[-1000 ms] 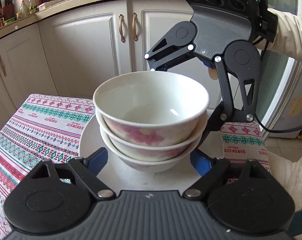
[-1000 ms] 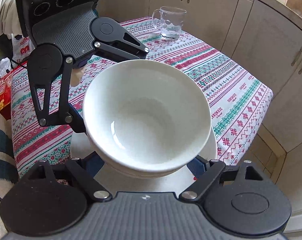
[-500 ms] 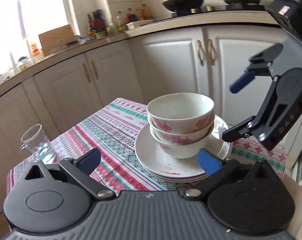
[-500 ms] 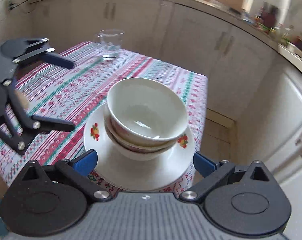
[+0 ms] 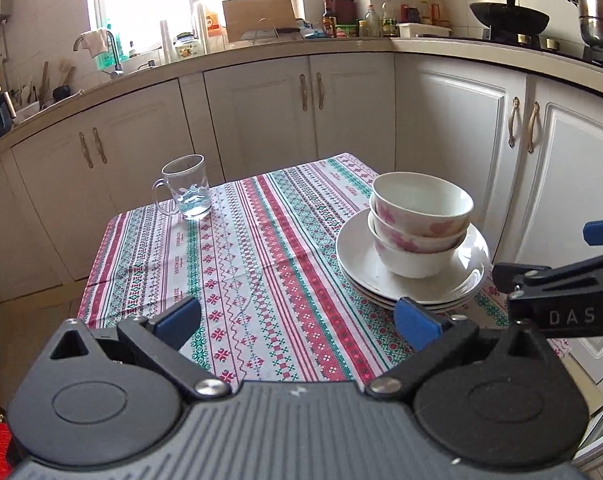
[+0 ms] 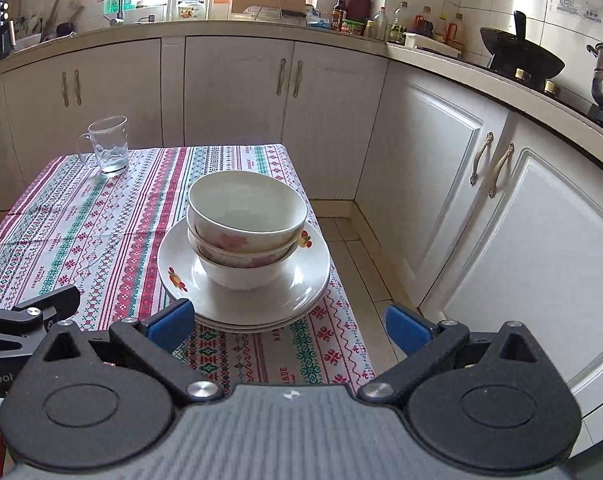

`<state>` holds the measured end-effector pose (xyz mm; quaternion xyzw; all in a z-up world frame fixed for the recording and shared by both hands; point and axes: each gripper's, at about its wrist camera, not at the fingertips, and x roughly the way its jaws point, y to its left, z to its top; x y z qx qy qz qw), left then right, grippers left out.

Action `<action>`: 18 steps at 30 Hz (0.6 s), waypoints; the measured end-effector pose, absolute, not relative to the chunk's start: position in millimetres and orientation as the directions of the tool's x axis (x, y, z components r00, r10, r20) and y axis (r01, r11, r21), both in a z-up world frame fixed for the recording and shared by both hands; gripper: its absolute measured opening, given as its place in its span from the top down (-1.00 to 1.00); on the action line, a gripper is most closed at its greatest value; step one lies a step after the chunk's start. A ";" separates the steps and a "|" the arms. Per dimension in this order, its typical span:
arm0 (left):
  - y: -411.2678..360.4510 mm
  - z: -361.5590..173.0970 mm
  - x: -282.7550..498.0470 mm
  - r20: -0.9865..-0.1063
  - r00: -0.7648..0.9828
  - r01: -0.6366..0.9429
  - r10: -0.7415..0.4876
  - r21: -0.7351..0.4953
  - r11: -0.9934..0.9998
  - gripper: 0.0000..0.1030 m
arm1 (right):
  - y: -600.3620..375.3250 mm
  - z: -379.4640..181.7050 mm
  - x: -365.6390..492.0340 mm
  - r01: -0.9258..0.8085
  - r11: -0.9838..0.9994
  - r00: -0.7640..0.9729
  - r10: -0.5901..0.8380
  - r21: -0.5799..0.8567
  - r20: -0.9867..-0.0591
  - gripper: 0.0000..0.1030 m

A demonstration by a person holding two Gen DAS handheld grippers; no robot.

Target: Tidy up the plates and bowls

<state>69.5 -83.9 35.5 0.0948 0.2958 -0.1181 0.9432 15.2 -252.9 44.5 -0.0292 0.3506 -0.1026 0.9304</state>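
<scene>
Kitchen, mid-tidy: three white ceramic bowls w/ pink flower prints (image 6: 246, 229) sit nested, upright, on a pile of white ceramic plates w/ fruit motifs (image 6: 305, 280), at the near right corner of the bench under a red, green & white striped tablecloth (image 5: 237, 264). Plates count as three by the rims showing, tho the lower edges are hard to split. One clear glass mug (image 5: 184, 186) stands well apart at the far left. Left hand-held gripper (image 5: 297, 320) and right hand-held gripper (image 6: 287, 322) both hang wide, holding nothing, short of the stack. Judgement: stacking step looks done, task near its end. Next move, if any, calls for both grippers under the plate rims, lifting level so the bowls don't slide.
</scene>
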 end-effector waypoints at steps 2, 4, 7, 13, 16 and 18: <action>-81.7 37.1 67.3 -0.586 0.793 0.266 -0.164 0.092 0.960 -0.99 | -252.7 47.8 11.8 0.180 0.977 0.739 -0.210 -0.114 -0.639 -1.00; -79.9 37.8 67.6 -0.592 0.789 0.257 -0.166 0.072 0.964 -0.98 | -252.0 49.4 9.6 0.188 0.977 0.744 -0.209 -0.102 -0.635 -1.00; -79.5 37.4 67.7 -0.596 0.787 0.243 -0.162 0.059 0.968 -0.98 | -250.8 50.8 7.5 0.197 0.975 0.747 -0.214 -0.098 -0.629 -1.00; -79.2 37.2 68.2 -0.602 0.783 0.233 -0.154 0.056 0.971 -0.97 | -247.6 51.6 7.8 0.202 0.973 0.751 -0.227 -0.112 -0.620 -1.00; -77.7 37.7 68.0 -0.604 0.782 0.230 -0.154 0.049 0.972 -0.98 | -247.3 51.4 7.8 0.203 0.974 0.752 -0.224 -0.106 -0.620 -1.00; -77.1 38.1 67.3 -0.605 0.781 0.227 -0.153 0.047 0.973 -0.98 | -247.3 51.6 7.8 0.203 0.974 0.752 -0.221 -0.101 -0.621 -1.00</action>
